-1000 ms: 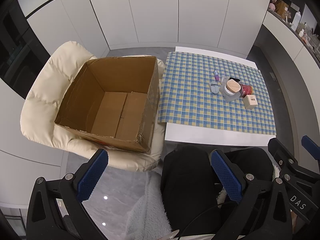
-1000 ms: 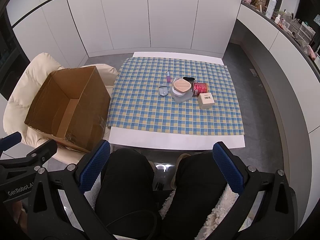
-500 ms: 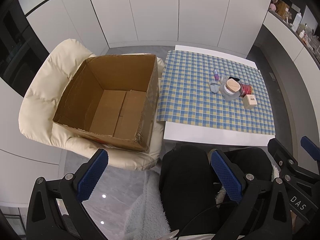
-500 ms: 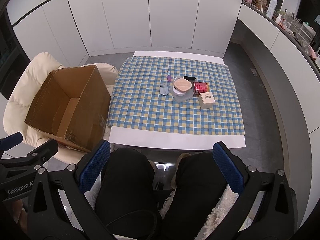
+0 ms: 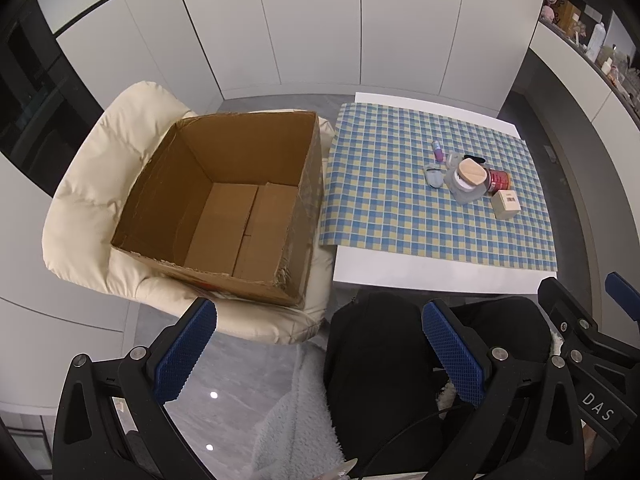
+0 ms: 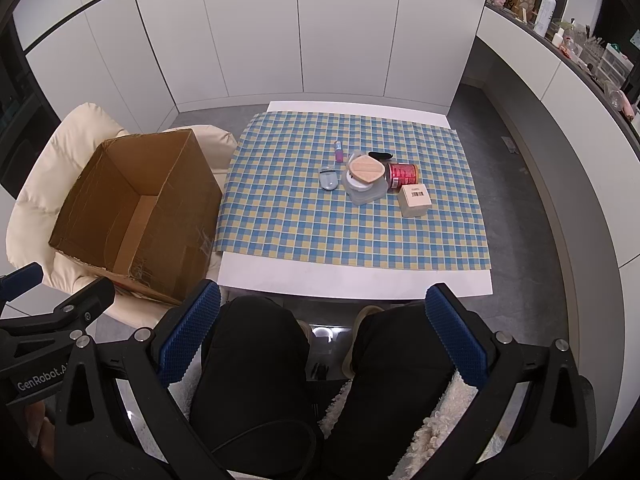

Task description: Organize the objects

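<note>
Objects sit clustered right of centre on the checked cloth [image 6: 280,216]: jar [image 6: 364,174] with a tan lid, red can [image 6: 403,175] on its side touching it, small carton [image 6: 415,200] just beside, grey mouse-like item [image 6: 329,179], purple tube [image 6: 339,152], and a dark item [image 6: 381,155] behind the jar. None has been lifted. Box [image 5: 224,208] stands empty on the cream chair [image 5: 92,184], left of the table [image 6: 352,280]. Left gripper [image 5: 320,344] and right gripper [image 6: 322,330] hang over the person's lap, both with jaws wide apart and nothing between them. Compared with a second ago, the left view has drifted slightly; the objects lie as they did. Judgement: the task is at its start, with no object yet reached; every item remains to be moved, presumably into the box.
</note>
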Motion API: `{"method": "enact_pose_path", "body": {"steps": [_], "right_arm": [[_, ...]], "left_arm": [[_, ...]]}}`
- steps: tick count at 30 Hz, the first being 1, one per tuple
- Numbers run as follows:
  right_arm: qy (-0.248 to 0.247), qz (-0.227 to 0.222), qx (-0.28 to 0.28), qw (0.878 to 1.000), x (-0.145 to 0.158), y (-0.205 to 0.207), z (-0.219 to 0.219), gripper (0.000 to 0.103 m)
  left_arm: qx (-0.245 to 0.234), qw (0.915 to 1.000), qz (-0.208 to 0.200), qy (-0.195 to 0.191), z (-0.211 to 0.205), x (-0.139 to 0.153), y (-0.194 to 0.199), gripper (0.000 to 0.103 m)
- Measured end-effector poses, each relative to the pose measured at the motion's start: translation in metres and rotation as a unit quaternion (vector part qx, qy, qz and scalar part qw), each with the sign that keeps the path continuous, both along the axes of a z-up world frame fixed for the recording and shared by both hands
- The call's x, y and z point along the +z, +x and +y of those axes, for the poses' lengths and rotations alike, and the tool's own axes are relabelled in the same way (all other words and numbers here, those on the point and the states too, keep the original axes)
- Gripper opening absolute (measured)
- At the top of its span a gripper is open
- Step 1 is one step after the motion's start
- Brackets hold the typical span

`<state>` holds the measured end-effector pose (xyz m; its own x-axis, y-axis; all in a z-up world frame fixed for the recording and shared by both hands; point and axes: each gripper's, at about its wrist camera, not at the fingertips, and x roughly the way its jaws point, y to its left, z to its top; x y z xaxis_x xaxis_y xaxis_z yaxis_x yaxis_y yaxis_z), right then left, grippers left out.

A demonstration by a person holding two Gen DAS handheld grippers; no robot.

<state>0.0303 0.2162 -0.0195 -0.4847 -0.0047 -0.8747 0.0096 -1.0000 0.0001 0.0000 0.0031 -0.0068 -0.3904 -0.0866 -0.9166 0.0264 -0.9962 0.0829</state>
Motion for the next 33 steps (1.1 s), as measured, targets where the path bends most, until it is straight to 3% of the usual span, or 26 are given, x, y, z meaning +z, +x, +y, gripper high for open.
{"method": "enact_pose_path", "body": {"steps": [20,33], "right_arm": [[-0.011,-0.009,-0.003,1.0,-0.005,-0.004,0.01,0.103],[-0.008,-0.007,-0.041,0.999,-0.006,-0.001,0.04,0.103]], "left_arm": [[-0.012,0.9998,-0.013,0.002,0.016,-0.01,-0.003,0.103],[-0.047,0.9988,-0.009,0.004,0.05,-0.01,-0.013,0.103]]}}
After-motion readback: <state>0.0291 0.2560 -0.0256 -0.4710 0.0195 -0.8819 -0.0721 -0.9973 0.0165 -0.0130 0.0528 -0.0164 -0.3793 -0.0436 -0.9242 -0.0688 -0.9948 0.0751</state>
